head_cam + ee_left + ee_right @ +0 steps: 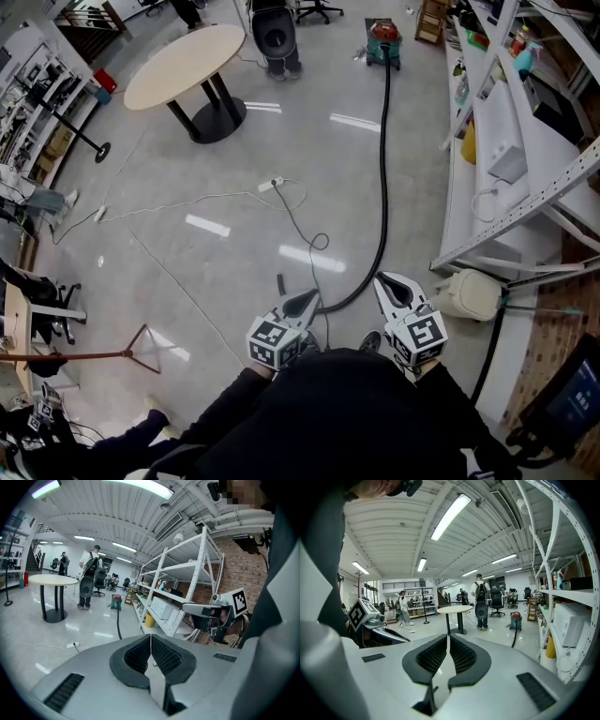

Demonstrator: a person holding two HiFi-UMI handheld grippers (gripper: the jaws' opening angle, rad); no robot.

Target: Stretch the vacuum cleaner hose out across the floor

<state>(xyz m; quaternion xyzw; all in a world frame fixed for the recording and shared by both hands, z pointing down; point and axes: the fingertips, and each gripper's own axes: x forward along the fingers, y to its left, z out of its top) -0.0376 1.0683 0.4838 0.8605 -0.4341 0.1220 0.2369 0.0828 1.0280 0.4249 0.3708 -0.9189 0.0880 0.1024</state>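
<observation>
L gripper (307, 300): jaws closed together, nothing betw. them. Long black flexible vacuum hose (384, 187) is laid over the glossy grey floor (234, 169) from the small red-and-green canister vac (382, 42); its near end curves in just beside the L gripper tip. R gripper (394, 289): jaws also closed, empty. Judged: stretch nearly done, end curve remaining. If re-taken, the end should be gripped firmly and pulled low along the hose line, gently, so the canister isn't dragged.

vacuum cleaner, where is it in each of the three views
Head view: vacuum cleaner at the top, right of centre.
Left gripper view: vacuum cleaner left of centre, above the jaws.
Right gripper view: vacuum cleaner right of centre.
Shared landmark: round table, left of it in all three.
</observation>
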